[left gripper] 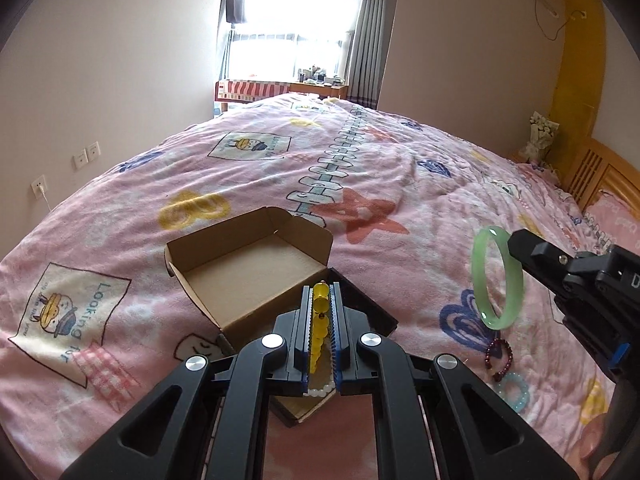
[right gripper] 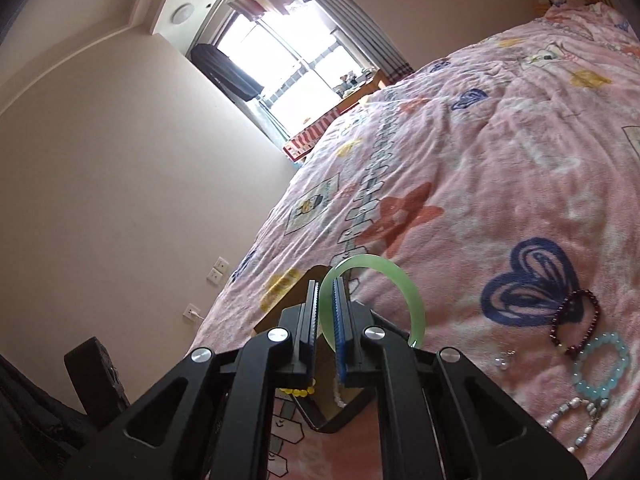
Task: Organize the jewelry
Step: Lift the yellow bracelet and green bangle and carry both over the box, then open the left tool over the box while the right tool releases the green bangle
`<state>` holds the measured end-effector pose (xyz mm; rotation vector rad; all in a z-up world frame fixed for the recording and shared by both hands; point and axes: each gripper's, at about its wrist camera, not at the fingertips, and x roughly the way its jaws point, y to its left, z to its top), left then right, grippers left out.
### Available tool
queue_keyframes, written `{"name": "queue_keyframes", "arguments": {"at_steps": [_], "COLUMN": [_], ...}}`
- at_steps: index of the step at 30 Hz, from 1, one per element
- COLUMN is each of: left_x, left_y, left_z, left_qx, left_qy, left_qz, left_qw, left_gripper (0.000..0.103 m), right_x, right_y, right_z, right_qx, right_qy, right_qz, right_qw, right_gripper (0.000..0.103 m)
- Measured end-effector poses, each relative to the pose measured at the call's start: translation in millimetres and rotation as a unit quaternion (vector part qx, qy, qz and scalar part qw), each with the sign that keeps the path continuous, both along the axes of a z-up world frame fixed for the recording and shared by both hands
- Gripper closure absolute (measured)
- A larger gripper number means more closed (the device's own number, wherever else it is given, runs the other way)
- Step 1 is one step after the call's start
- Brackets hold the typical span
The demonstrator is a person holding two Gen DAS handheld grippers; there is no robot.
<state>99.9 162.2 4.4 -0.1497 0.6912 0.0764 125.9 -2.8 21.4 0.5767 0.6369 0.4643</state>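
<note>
While both grippers hang above pink bed point(left gripper: 400, 168), risk: smooth green jade bangle point(left gripper: 497, 278), pinched only at rim by right gripper point(right gripper: 328, 312) fingers, could swing loose. Open cardboard box point(left gripper: 248, 264), frame centre, empty. Left gripper point(left gripper: 321, 320) fingers clenched on yellow bead bracelet point(left gripper: 320, 312); beads glossy, may slide out short of box.

L gripper point(left gripper: 322, 312) jaws clamped, angled down; R gripper point(right gripper: 329, 312) clamped too, raised, rolled sideways.
</note>
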Motion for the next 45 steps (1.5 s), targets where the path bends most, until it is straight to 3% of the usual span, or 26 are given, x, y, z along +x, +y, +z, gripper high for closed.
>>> {"name": "queue_keyframes", "arguments": {"at_steps": [8,16,25,27,29,31,45], "left_x": [7,9,6,8,8,6,2], "left_y": [16,28,24,25,25,23,-3], "left_z": [-2,-6,-2,-3,-3,-1,13], "left_qx": [0.004,-0.013,0.002,0.0,-0.005,0.004,0.02], "left_qy": [-0.002,0.01,0.01,0.014,0.014,0.004,-0.006], "left_qz": [0.007,0.02,0.027,0.03,0.028,0.033,0.025], "left_qw": [1.0,0.9997,0.9996,0.9995,0.9995,0.9994,0.9995], "left_gripper": [0.094,0.094,0.094,0.088,0.06,0.048,0.048], "right_x": [28,37,44,44,43,42,29], "right_y": [41,48,53,49,45,38,-19], "right_z": [-34,-47,-62,-62,-60,-59,-39], "right_qx": [0.002,-0.001,0.023,0.035,0.042,0.045,0.031], "right_qy": [0.026,0.031,0.048,0.048,0.047,0.046,0.042], "right_qz": [0.048,0.063,0.092,0.092,0.088,0.081,0.02], "right_qw": [0.999,0.998,0.994,0.994,0.994,0.995,0.998], "right_gripper": [0.095,0.094,0.092,0.092,0.092,0.092,0.092]}}
